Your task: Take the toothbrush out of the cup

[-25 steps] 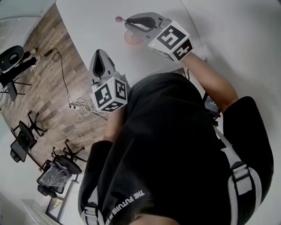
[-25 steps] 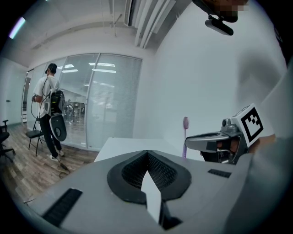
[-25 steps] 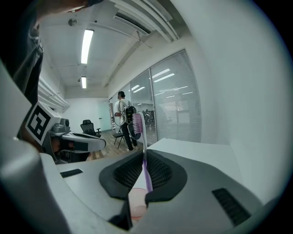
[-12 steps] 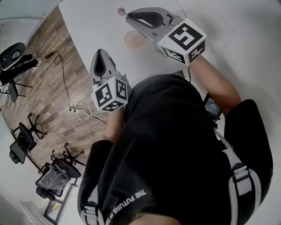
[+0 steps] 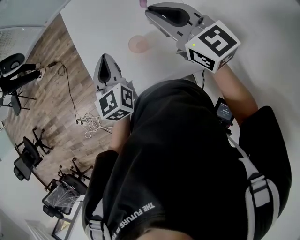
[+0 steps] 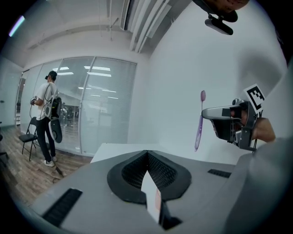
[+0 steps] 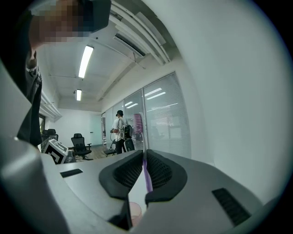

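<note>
Right gripper (image 5: 152, 9) is clamped on the toothbrush (image 6: 199, 123), above the white table (image 5: 103, 28); left gripper (image 5: 105, 61) hangs closed, empty. Cup (image 5: 139, 44) – translucent pink, upright, apparently empty. Purple brush hangs upright, clear of the cup – probably light, stiff, slick plastic, so a mid-handle pinch suits

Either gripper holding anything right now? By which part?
Right gripper clamps the toothbrush high on its handle, just below the head. Left gripper is shut, empty.
</note>
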`<state>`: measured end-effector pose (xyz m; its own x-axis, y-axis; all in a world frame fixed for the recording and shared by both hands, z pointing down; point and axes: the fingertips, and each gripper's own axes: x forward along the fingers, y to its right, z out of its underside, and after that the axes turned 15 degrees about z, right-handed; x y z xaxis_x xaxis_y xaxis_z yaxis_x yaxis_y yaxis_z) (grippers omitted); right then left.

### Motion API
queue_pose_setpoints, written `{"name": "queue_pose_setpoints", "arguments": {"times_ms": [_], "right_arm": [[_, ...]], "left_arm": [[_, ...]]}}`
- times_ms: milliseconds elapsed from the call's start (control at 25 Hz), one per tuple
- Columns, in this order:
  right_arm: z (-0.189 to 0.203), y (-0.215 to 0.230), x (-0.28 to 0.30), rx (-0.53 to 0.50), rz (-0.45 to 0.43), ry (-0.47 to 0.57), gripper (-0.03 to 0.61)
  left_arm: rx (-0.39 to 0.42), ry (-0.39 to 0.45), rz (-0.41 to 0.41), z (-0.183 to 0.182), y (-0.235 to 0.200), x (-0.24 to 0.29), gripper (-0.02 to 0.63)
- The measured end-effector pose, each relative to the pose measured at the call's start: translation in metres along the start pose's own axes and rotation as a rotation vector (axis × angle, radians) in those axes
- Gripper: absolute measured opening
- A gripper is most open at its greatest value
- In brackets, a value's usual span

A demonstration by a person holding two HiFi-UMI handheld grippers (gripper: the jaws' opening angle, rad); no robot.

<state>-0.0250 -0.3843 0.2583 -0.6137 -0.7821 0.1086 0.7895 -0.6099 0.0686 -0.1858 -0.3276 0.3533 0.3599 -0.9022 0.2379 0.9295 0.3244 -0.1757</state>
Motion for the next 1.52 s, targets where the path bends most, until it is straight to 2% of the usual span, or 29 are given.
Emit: {"name": "queue_pose_setpoints", "arguments": {"times_ms": [280, 600, 760, 1000, 1520], "right_arm": [[0.007, 0.04, -0.031, -0.004, 0.086, -0.023, 0.041], [0.037, 0.056, -0.056, 0.025, 0.137, -0.056, 0.041], [0.053, 0.06, -0.064, 0.02, 0.136, -0.073, 0.041], [0.051, 0.059, -0.067, 0.054, 0.125, -0.06, 0.041], [0.062, 0.045, -0.062, -0.005, 0.094, -0.092, 0.041]], "left_arm": [[0.015, 0.001, 0.025, -0.006, 0.012, 0.01, 0.006], [0.018, -0.028, 0.051, 0.007, 0.028, 0.013, 0.008], [0.022, -0.041, 0.046, 0.017, 0.032, 0.011, 0.006], [0.024, -0.044, 0.039, 0.016, 0.035, 0.007, 0.007], [0.021, -0.059, 0.05, 0.022, 0.037, 0.011, 0.008]]}}
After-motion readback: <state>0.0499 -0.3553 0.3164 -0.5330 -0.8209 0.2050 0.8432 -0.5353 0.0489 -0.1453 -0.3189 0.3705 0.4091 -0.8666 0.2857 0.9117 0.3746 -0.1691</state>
